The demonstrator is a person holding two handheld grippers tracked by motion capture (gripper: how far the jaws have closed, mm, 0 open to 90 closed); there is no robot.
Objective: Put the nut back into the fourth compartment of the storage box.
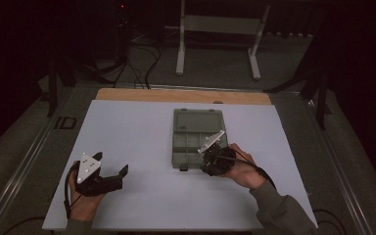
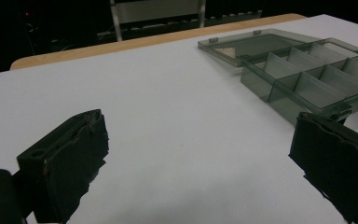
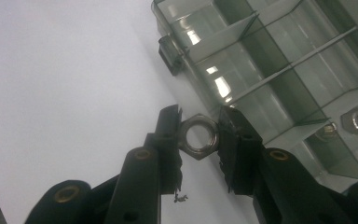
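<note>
right tool point(image 3: 198, 137) clenched on hex nut point(image 3: 197, 136) beside the compartment box point(image 3: 279, 70) front edge, left tool point(image 2: 200, 163) released on worktop point(image 2: 168, 93); carry nut level over a compartment before letting go.

Your left gripper point(image 1: 111, 177) is matte black, with a grey three-cornered plate on top dotted with small screws and a black cable looping from its back. Your right gripper point(image 3: 199, 135) has black jaws with brass-ringed holes and worn, ragged pads. You wear an olive-grey sleeve point(image 1: 280, 211) on your right arm.
</note>
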